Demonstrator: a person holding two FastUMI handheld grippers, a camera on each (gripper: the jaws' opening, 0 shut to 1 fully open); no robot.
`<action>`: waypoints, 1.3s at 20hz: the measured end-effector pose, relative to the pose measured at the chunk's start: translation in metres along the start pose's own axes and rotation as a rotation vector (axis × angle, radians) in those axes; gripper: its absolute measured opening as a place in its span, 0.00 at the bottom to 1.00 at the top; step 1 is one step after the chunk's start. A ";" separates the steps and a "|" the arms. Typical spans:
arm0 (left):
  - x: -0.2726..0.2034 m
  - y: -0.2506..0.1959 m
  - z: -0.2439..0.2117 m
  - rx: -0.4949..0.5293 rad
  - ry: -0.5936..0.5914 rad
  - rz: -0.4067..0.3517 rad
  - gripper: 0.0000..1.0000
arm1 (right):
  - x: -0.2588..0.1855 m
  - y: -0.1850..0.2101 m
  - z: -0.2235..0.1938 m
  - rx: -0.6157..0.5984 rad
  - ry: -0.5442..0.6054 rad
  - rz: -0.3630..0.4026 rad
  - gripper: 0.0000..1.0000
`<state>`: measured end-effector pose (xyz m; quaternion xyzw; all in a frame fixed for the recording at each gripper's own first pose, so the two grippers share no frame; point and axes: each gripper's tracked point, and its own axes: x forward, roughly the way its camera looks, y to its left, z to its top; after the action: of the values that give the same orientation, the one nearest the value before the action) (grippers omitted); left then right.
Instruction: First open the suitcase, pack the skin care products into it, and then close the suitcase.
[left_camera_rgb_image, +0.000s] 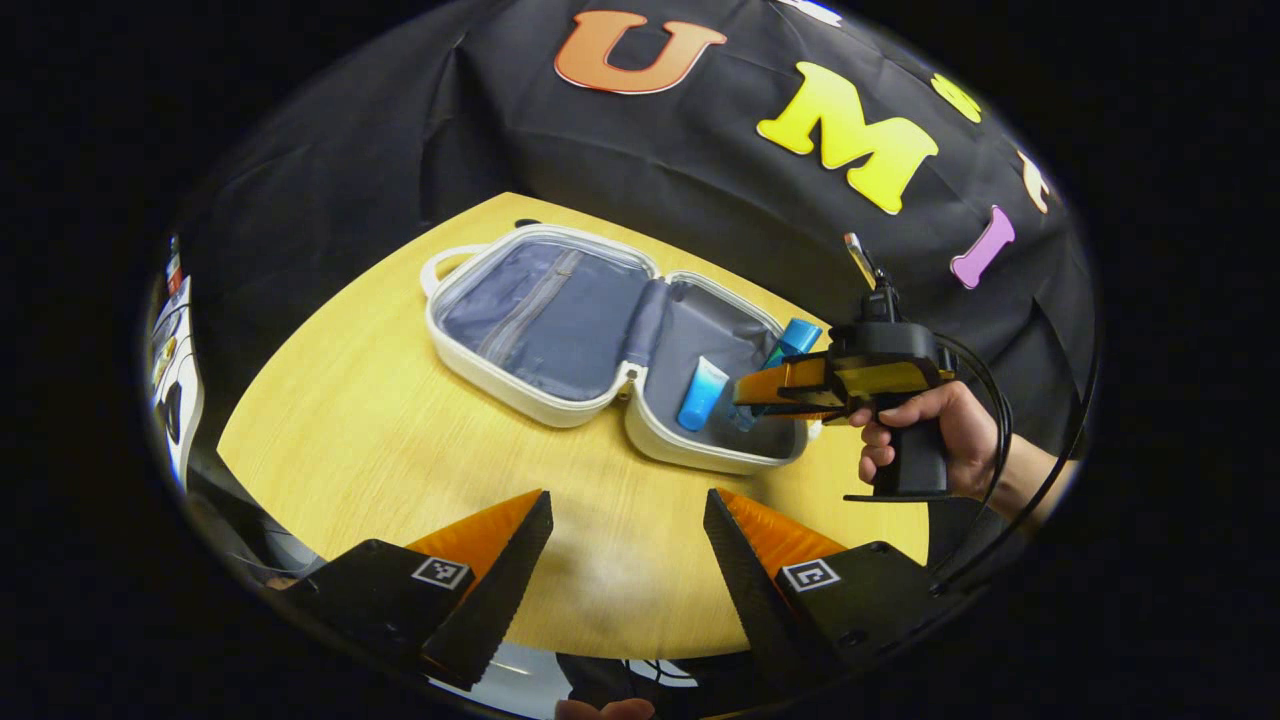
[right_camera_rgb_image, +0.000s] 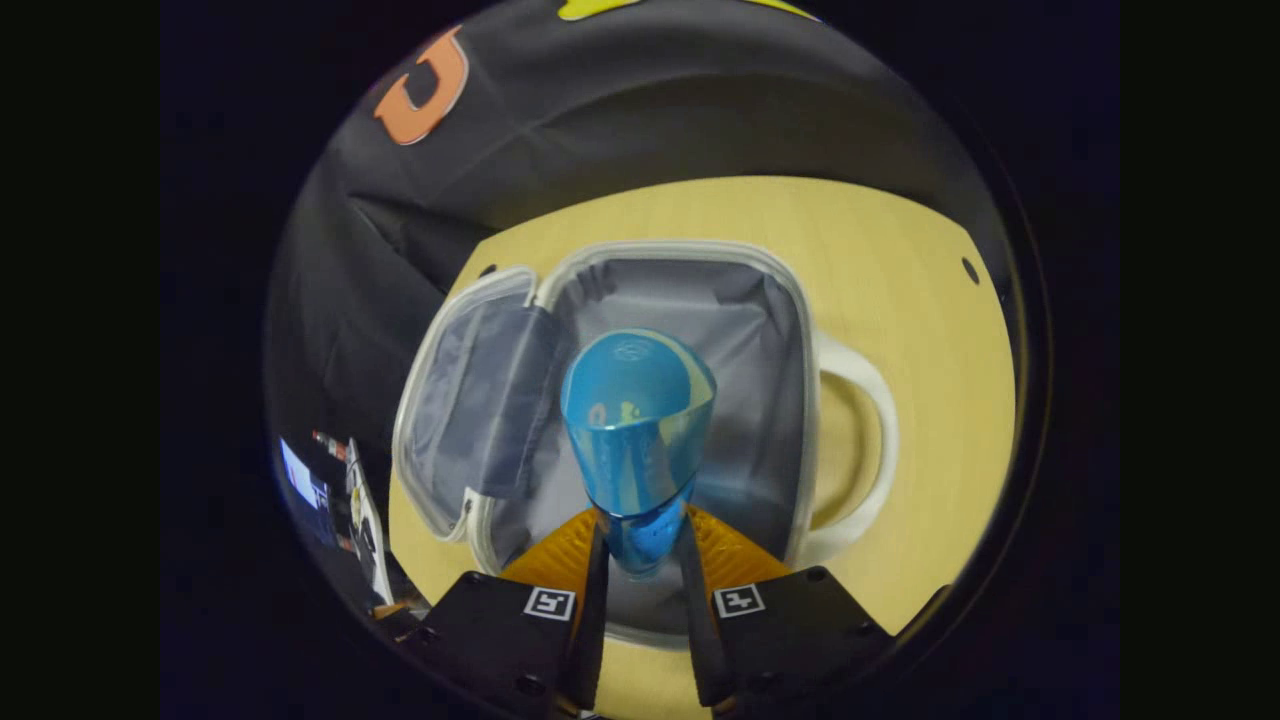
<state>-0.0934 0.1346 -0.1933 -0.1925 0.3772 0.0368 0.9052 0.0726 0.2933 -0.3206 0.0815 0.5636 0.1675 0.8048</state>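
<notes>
right gripper (right_camera_rgb_image: 640, 545) clamping blue bottle (right_camera_rgb_image: 637, 430) over open suitcase (right_camera_rgb_image: 800, 330), left gripper (left_camera_rgb_image: 628, 555) wide

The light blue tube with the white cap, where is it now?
In the left gripper view, the light blue tube lies inside the open suitcase, in its right half, beside the right tongs.

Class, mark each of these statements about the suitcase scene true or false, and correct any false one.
1. The suitcase lies open on the table. True.
2. The right gripper is empty. False: it is shut on a blue bottle, held above the suitcase's lined half.
3. A light blue tube already lies inside the suitcase. True.
4. The left gripper grips the suitcase's handle. False: it is open, over the bare table, apart from the suitcase.
5. The suitcase has a dark red lining. False: it is grey.
</notes>
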 end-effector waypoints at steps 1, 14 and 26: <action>-0.002 0.005 0.003 -0.013 -0.005 0.006 0.97 | 0.006 -0.003 -0.003 0.024 0.020 -0.026 0.34; -0.009 0.028 0.024 -0.032 -0.044 0.018 0.97 | 0.033 -0.022 -0.002 0.156 0.109 -0.195 0.34; -0.012 0.088 0.093 0.146 -0.271 0.112 0.97 | -0.063 -0.009 0.005 -0.077 -0.135 -0.122 0.69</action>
<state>-0.0580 0.2513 -0.1535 -0.0980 0.2633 0.0855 0.9559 0.0593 0.2626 -0.2657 0.0272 0.5053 0.1341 0.8521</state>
